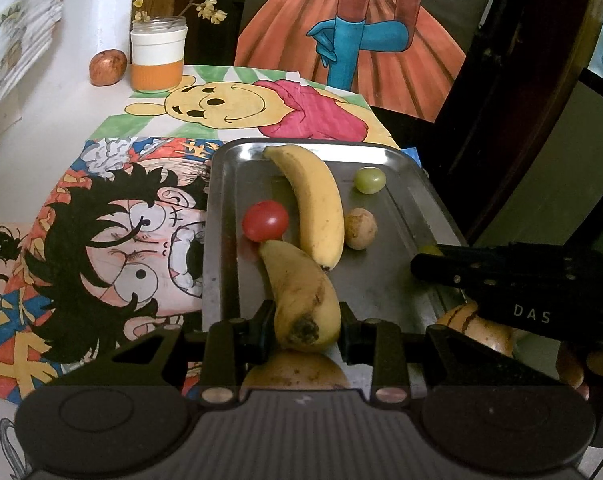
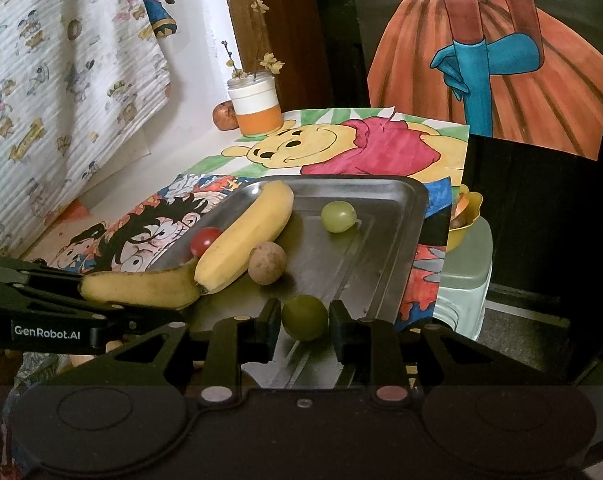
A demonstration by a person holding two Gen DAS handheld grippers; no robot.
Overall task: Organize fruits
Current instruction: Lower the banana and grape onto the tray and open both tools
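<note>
A metal tray holds a yellow banana, a red tomato, a brown round fruit and a green grape. My left gripper is shut on a spotted banana, whose far tip rests on the tray beside the tomato. In the right wrist view my right gripper is shut on a second green grape just above the tray's near end. The left gripper reaches in from the left there with the spotted banana. The right gripper enters the left wrist view from the right.
Cartoon drawings cover the table under the tray. A jar with an orange band and a reddish fruit stand at the back left. A yellow bowl sits on a pale stool off the table's right edge. More fruit lies below the grippers.
</note>
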